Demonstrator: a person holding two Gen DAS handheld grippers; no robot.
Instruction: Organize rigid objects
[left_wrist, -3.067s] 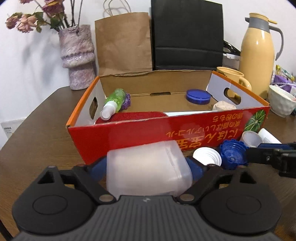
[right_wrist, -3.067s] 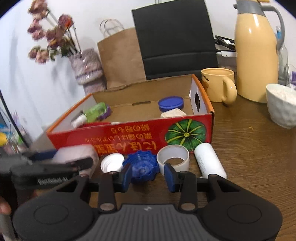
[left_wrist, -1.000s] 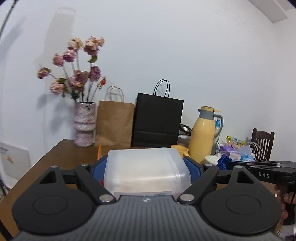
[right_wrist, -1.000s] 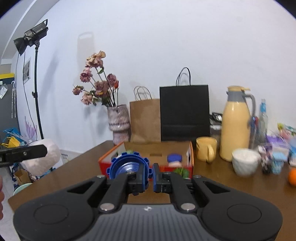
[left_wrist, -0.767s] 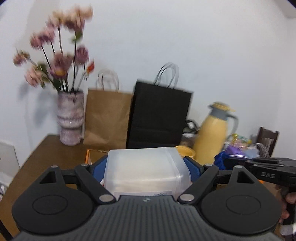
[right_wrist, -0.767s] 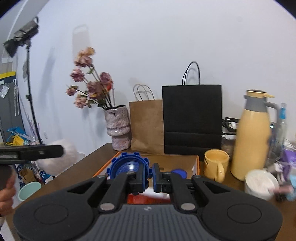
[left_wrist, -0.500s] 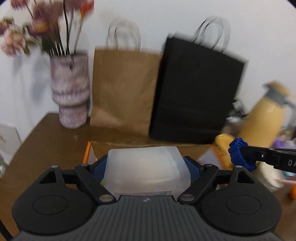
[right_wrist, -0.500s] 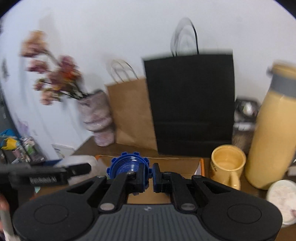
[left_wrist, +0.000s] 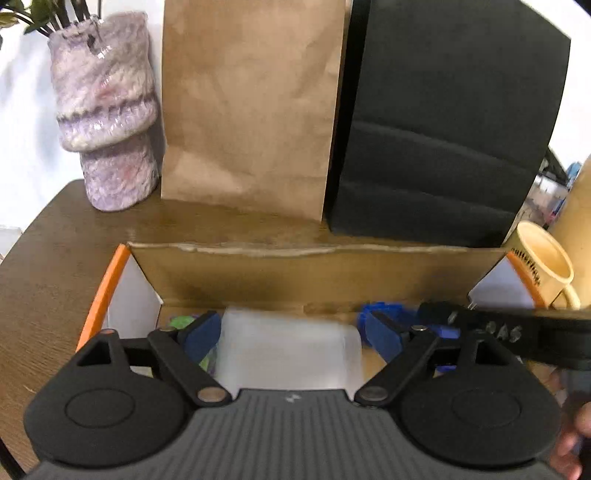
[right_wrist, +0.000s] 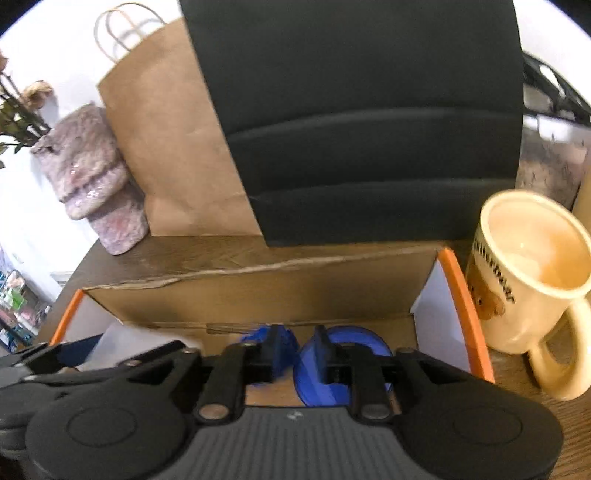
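Hanging over the open cardboard box (left_wrist: 332, 273) on the worktop (left_wrist: 44, 266), both grippers point down into it. The left gripper (left_wrist: 291, 338) has its jaws spread wide and opening, with the translucent plastic container (left_wrist: 288, 350) between its blue pads, a gap showing at each side. The right gripper (right_wrist: 295, 352) has its jaws parting; the ridged blue cap (right_wrist: 286, 349) sits just at its left finger, blurred, above a flat blue lid (right_wrist: 351, 350) lying in the box. A cream mug (right_wrist: 532, 266) stands just beside the box.
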